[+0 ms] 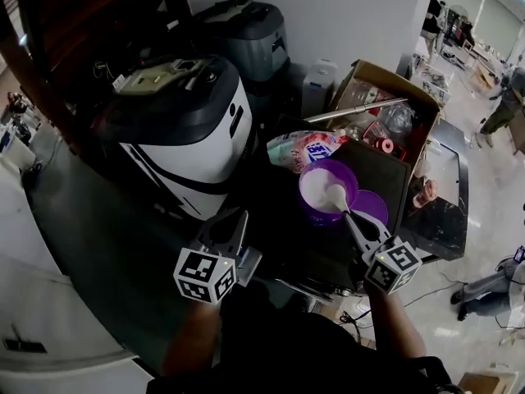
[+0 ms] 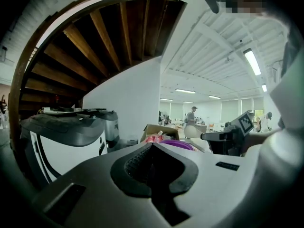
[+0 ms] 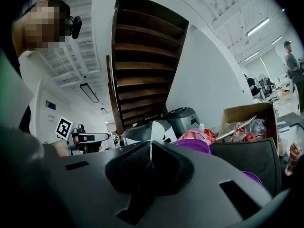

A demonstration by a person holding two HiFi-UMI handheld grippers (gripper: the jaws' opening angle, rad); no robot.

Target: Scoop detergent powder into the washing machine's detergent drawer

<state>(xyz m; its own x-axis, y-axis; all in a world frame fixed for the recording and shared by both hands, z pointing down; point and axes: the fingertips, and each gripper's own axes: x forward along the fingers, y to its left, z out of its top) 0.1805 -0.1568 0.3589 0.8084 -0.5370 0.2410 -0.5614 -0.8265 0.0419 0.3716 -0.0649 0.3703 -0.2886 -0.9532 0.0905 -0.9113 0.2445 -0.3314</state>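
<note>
Head view, centre right: a purple tub (image 1: 321, 217) held white powder (image 1: 315, 192), and the bowl of a white scoop (image 1: 334, 195) rested in it. Right gripper (image 1: 354, 222), lower right: jaws were pinched narrow on the scoop's thin handle, which showed edge-on in the right gripper view. Left gripper (image 1: 232, 224), lower centre: jaws were closed together with nothing held, apart from the tub. Purple lid (image 1: 373, 206): lay just right of the tub. Pink bag (image 1: 305, 148): sat just above it. Cardboard box (image 1: 381, 84): stood upper right.
</note>
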